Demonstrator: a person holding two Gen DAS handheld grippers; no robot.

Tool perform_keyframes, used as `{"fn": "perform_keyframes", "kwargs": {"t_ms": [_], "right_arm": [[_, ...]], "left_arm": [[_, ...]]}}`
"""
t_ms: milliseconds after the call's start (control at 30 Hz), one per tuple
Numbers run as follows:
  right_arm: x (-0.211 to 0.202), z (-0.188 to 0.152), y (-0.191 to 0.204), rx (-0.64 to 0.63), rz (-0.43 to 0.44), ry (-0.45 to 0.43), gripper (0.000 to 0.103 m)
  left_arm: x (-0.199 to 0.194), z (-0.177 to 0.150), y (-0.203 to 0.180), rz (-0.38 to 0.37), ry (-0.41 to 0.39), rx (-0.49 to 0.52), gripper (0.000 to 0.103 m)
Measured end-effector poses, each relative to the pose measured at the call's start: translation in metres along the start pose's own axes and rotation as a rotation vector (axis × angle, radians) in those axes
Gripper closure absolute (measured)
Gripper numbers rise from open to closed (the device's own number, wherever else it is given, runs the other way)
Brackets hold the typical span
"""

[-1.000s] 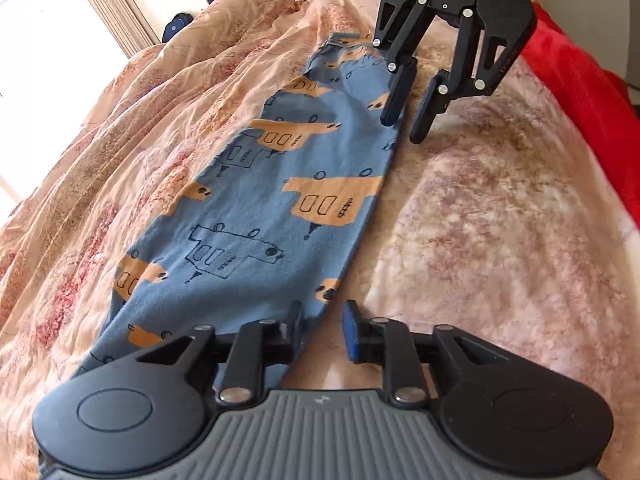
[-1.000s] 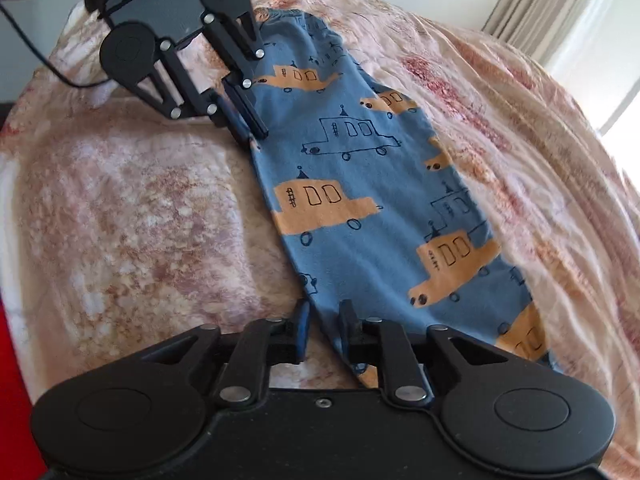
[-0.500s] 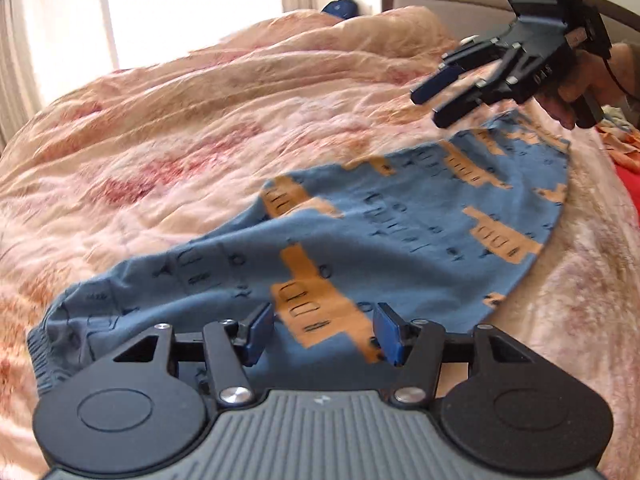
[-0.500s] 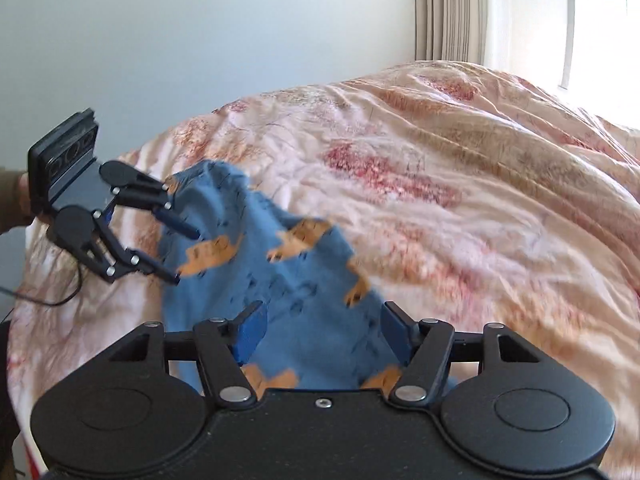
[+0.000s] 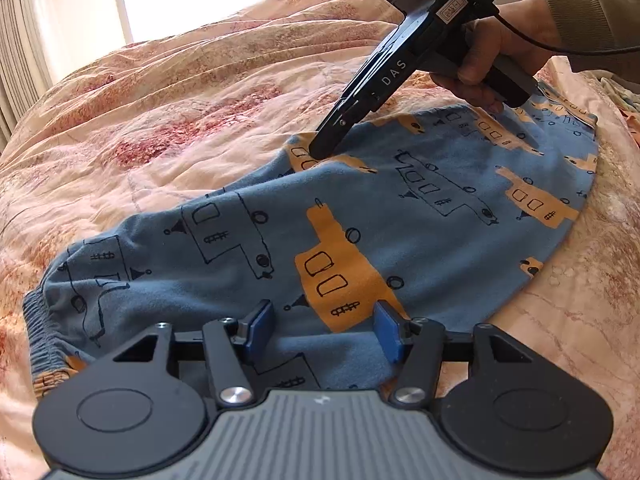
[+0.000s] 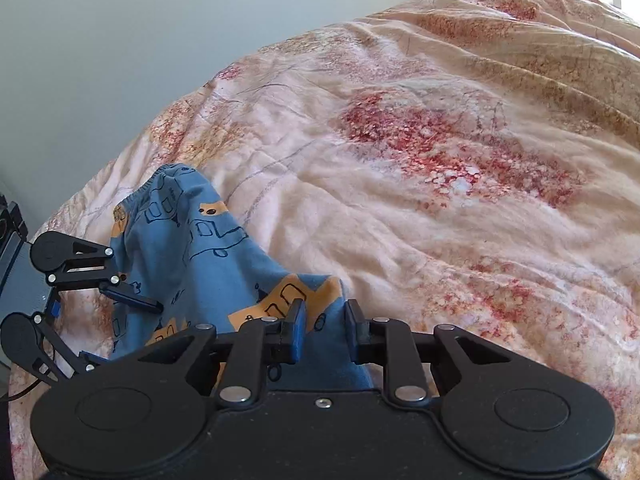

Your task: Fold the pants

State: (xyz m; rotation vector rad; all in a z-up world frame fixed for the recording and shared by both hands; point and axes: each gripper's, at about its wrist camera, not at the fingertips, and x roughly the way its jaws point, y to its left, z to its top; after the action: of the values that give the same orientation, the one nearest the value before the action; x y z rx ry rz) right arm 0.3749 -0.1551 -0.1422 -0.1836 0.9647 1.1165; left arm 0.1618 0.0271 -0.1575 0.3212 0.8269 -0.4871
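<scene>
The blue pants (image 5: 400, 208) with orange vehicle prints lie folded lengthwise on the bed, waistband at the left of the left wrist view. My left gripper (image 5: 324, 334) is open with its fingers low over the near edge of the pants. My right gripper (image 5: 320, 152) touches the far edge of the pants, tips down. In the right wrist view the right gripper (image 6: 323, 330) has its fingers partly closed around a raised bit of the pants (image 6: 192, 256), with a gap still showing. The left gripper (image 6: 120, 320) shows at the left there, open.
A peach and red floral duvet (image 5: 180, 112) covers the bed and spreads wide beyond the pants (image 6: 440, 160). A bright window with curtains (image 5: 80, 4) is at the far side. A grey wall (image 6: 120, 40) stands past the bed's foot.
Both grippers swung from the pants' ends to its long sides. The left opened wide over the near edge. The right came down onto the far edge and narrowed its fingers.
</scene>
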Motion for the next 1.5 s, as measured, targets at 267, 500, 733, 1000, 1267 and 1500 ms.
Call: {"fn": "perform_keyframes", "kwargs": {"t_ms": [267, 500, 733, 1000, 1267, 1500], "right_arm": [[0.007, -0.003, 0.004, -0.051, -0.151, -0.027, 0.099], [-0.05, -0.028, 0.044, -0.089, -0.227, -0.256, 0.038], [-0.065, -0.1, 0.026, 0.134, -0.126, -0.17, 0.046], [-0.162, -0.171, 0.026, 0.044, -0.526, -0.24, 0.027], [-0.155, -0.208, 0.014, 0.145, -0.461, -0.183, 0.029], [-0.224, -0.249, 0.021, 0.204, -0.533, -0.332, 0.014]], "left_arm": [[0.0, -0.002, 0.0, 0.007, -0.004, -0.023, 0.038], [-0.003, -0.001, -0.002, 0.025, 0.001, -0.027, 0.032], [-0.001, 0.001, -0.004, 0.046, 0.017, -0.033, 0.028], [-0.011, 0.018, -0.021, 0.05, 0.004, -0.002, 0.022], [0.004, 0.019, -0.046, 0.061, 0.088, 0.082, 0.015], [-0.011, 0.05, -0.059, 0.011, -0.025, 0.012, 0.014]]}}
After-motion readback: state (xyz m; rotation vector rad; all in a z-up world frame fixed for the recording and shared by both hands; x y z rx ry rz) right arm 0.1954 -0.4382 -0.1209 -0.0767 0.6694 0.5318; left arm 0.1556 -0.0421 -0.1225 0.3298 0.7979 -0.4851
